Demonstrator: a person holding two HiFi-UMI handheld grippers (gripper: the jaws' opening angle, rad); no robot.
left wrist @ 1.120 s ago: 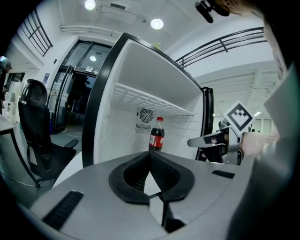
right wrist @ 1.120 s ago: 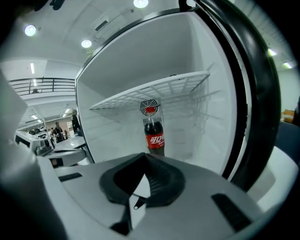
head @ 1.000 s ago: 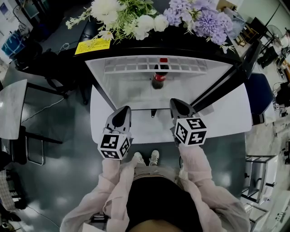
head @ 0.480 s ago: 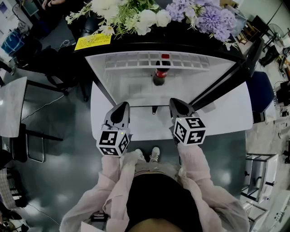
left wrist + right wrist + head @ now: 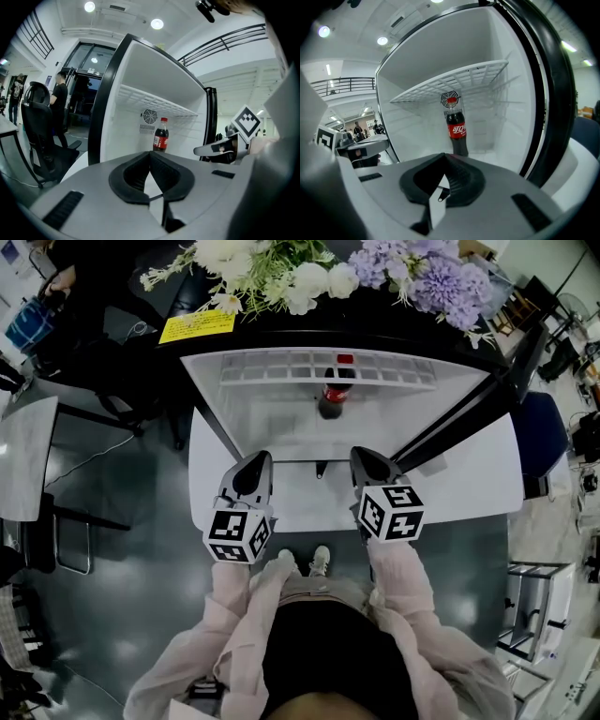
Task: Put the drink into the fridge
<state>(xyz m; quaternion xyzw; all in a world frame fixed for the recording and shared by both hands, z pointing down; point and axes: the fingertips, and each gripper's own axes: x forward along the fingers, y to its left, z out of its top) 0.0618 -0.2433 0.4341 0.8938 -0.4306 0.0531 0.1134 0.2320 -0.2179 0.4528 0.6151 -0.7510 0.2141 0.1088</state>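
The person stands facing the open fridge (image 5: 246, 413) with both forearms bent forward at the waist in pale pink sleeves (image 5: 403, 587), one tool in each hand, side by side and apart. The left hand-held gripper (image 5: 255, 463) points ahead and slightly downward, its marker cube (image 5: 237, 537) nearest the body. Its own view shows the jaws clenched tip to tip with nothing between them (image 5: 150, 153). The right hand-held gripper (image 5: 367, 457) is held level with it, tilted a little more steeply down. Its jaws are also clenched and empty (image 5: 444, 155). The cola bottle (image 5: 334, 395) is not in either grip. It stands upright on the white fridge floor, ahead of both tips and between their lines, somewhat nearer the right one, under the wire shelf (image 5: 454, 84) and in front of the round vent (image 5: 149, 116) on the back wall. The black-edged fridge door (image 5: 459, 418) stands open beyond the right hand-held gripper, and flowers (image 5: 281, 273) lie on top of the fridge farther ahead.
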